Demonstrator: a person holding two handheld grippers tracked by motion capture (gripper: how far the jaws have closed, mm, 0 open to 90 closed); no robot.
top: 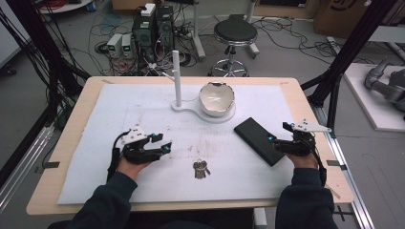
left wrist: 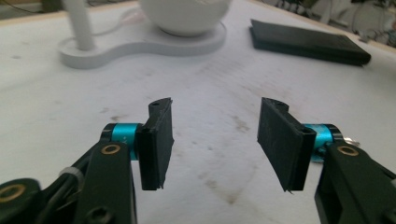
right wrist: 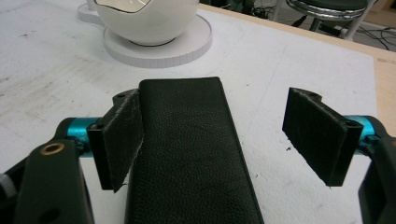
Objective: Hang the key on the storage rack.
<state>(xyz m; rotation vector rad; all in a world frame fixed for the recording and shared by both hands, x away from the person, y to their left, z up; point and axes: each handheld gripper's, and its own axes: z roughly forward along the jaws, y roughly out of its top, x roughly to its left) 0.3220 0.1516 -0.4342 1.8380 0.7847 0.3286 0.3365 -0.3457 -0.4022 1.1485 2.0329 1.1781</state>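
A black leather case (top: pixel 258 140) lies flat on the white mat at the right. My right gripper (top: pixel 278 132) stands open over its near end. In the right gripper view the case (right wrist: pixel 191 140) runs up between the jaws of that gripper (right wrist: pixel 217 135): the left pad sits at the case's edge and the right pad stands well clear. My left gripper (top: pixel 161 142) is open at the left of the mat, and its own view (left wrist: pixel 215 135) has bare mat between the jaws. A bunch of keys (top: pixel 201 168) lies near the front middle.
A white bowl (top: pixel 216 98) sits on a round white base (top: pixel 224 116) joined to an upright white post (top: pixel 176 76) at the back middle. The bowl (right wrist: pixel 147 18) is beyond the case. The mat (top: pixel 95 157) covers a wooden table. A stool (top: pixel 234 33) and cables are on the floor behind.
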